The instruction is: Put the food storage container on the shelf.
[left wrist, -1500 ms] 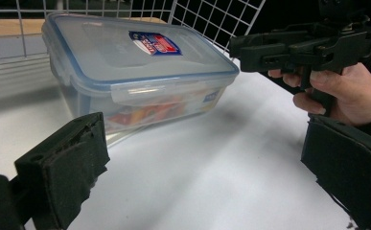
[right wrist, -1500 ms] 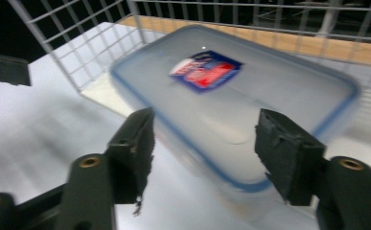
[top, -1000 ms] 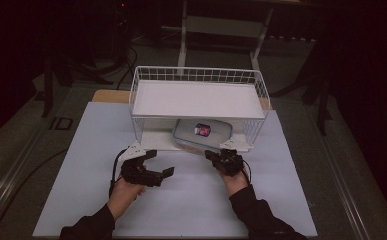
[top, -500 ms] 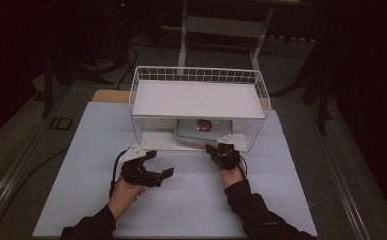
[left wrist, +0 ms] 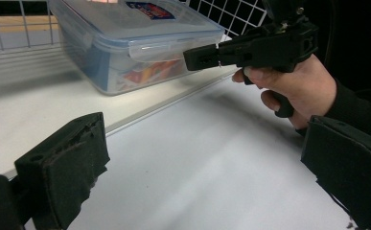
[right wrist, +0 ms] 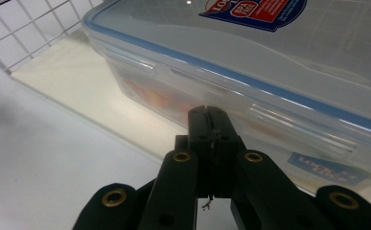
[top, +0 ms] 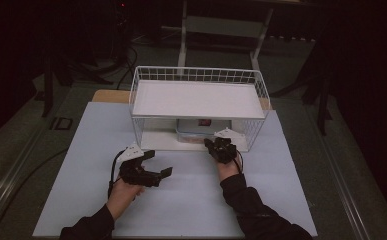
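Tongs on the right [right wrist: 211,120], pressed together, have nudged the lunch box [top: 201,131] deeper under the wire shelf [top: 198,98] since a second ago; left tongs [top: 157,162] gape idle.

A dim room: dark grey floor [top: 26,145] around the white table [top: 281,200], cables [top: 126,55] far left, a metal frame [top: 221,25] beyond.
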The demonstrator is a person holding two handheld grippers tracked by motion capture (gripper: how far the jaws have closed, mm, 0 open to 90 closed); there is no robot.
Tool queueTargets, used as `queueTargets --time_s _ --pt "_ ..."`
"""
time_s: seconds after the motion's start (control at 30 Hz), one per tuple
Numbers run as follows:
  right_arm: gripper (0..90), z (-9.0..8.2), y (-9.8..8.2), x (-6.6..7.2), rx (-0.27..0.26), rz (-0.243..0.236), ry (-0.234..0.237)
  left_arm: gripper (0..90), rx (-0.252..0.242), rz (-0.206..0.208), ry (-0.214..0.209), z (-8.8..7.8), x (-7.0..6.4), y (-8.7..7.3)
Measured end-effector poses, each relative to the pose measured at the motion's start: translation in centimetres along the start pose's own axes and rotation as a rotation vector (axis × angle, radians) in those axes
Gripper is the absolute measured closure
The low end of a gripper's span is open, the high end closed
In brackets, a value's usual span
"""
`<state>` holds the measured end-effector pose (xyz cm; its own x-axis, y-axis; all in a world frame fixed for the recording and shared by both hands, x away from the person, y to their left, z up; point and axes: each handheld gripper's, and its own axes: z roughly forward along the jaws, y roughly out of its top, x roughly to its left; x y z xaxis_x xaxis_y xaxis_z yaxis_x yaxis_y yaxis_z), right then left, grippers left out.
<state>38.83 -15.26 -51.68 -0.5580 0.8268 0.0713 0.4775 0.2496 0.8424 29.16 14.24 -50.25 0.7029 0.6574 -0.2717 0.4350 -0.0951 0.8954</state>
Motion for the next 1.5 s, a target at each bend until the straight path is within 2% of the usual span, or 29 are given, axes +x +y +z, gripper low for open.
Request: queueTargets --time_s 0.23,0.3,0.4,0.53,0.6,0.83,0.93,1.0,1.03,1.07,1.2,1.23,1.27,1.37,1.43,1.5 --pt "89.9 0.4 0.3 -0.2 0.0 0.013 -0.001 2.4 -0.005 0.004 0.003 -0.3 0.1 0.1" --pt "89.9 0.4 0.3 -0.2 0.001 0.001 -0.008 2.4 -0.005 0.003 0.0 -0.2 0.1 0.1" --pt "89.5 0.3 0.2 -0.2 -0.003 0.011 0.008 2.4 -0.001 0.007 -0.001 -0.2 0.0 0.0" --pt "84.1 -0.5 0.0 1.0 -0.013 -0.034 0.034 2.4 -0.003 0.014 -0.001 -0.3 -0.1 0.1" --pt "78.6 -1.0 -0.1 1.4 -0.027 -0.04 0.051 2.4 -0.005 0.014 -0.001 -0.4 -0.2 0.2" --pt "47.3 -3.3 -0.6 2.2 -0.086 -0.029 0.095 2.3 -0.009 0.022 -0.001 -0.8 -0.3 0.3" --pt "36.8 -4.4 -0.7 2.2 -0.121 -0.02 0.119 2.3 -0.006 0.032 -0.004 -0.9 -0.3 0.2" --pt "34.8 -4.7 -0.8 2.2 -0.127 -0.02 0.124 2.3 -0.004 0.034 -0.006 -0.9 -0.4 0.1" --pt "31.0 -5.1 -0.9 2.1 -0.143 -0.011 0.144 2.3 -0.002 0.036 -0.011 -0.9 -0.4 0.1" --pt "22.5 -5.9 -1.2 2.1 -0.148 -0.018 0.165 2.4 -0.002 0.039 -0.013 -0.9 -0.4 0.1" --pt "19.1 -6.9 -1.7 1.9 -0.178 -0.004 0.191 2.4 -0.004 0.041 -0.02 -1.0 -0.5 0.1" --pt "18.6 -7.1 -1.8 1.9 -0.178 -0.01 0.189 2.4 -0.002 0.044 -0.025 -1.0 -0.5 0.2" --pt "14.5 -7.5 -2.0 2.0 -0.157 -0.043 0.169 2.4 -0.004 0.044 -0.028 -1.1 -0.5 0.2" --pt "14.8 -8.2 -2.4 1.8 -0.154 -0.061 0.164 2.4 -0.006 0.047 -0.041 -1.3 -0.6 0.2" --pt "14.7 -8.7 -2.7 1.8 -0.148 -0.076 0.171 2.4 -0.007 0.065 -0.032 -1.4 -0.6 0.1" --pt "14.7 -9.0 -2.9 1.9 -0.143 -0.085 0.17 2.4 -0.007 0.064 -0.033 -1.6 -0.6 0.1"
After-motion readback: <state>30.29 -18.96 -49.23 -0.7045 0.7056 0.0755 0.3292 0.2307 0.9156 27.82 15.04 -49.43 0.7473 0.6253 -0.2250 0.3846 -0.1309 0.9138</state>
